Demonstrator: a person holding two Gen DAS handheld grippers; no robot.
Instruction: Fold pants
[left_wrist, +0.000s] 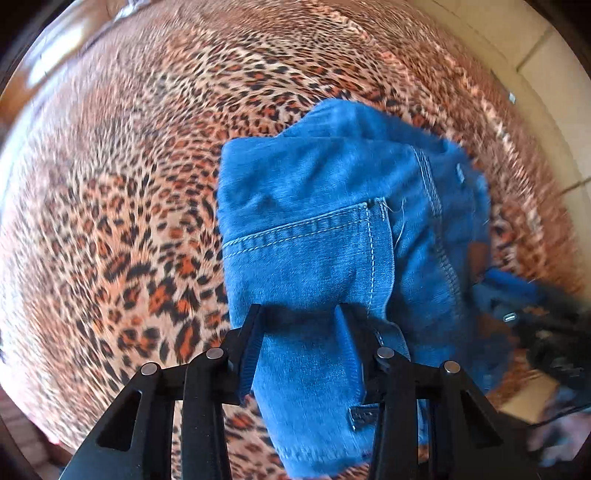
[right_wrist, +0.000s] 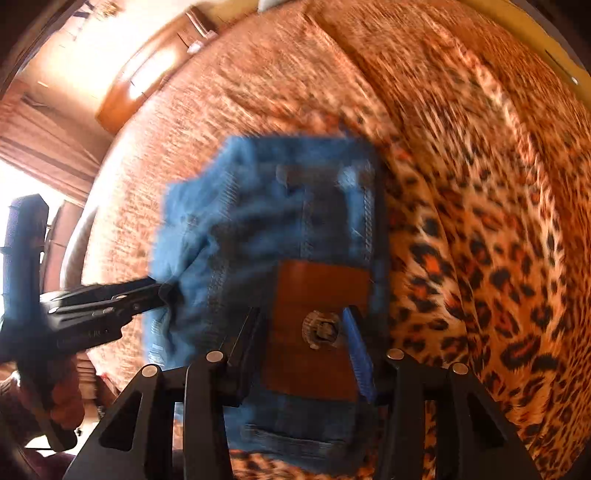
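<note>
Left wrist view: black two-finger left gripper (left_wrist: 301, 314) points down at a bed covered by an orange, tan and black leopard-print bedspread (left_wrist: 122, 206). Blue denim pants (left_wrist: 332, 229), bunched and partly folded, hang from the gripper above that bedspread, right of centre. A thick fold of the denim runs between the two black fingers (left_wrist: 251, 332), and both pads press on it, so the left gripper is clamped on the pants. Back pocket with light stitching faces the camera; a stitched seam runs down its right side. Far right, blurred, the black right gripper (left_wrist: 554, 332) sits at the pants' right edge; its grip is not readable here. Pale tiled floor (left_wrist: 546, 55) shows at top right.

Right wrist view: heavy motion blur. Black two-finger right gripper (right_wrist: 304, 314) has the pants' (right_wrist: 258, 221) waistband between its fingers, with the brown leather waistband patch (right_wrist: 317, 295) and a round metal button (right_wrist: 320, 329) in the gap. Blue cloth lies against the right finger; the left finger touches the patch edge, so the gripper is clamped on the waistband. The left gripper (right_wrist: 162, 291) comes in from the left, tips buried in the denim's left edge, held by a hand (right_wrist: 62, 398) at lower left. The bedspread (right_wrist: 480, 240) fills the background.
</note>
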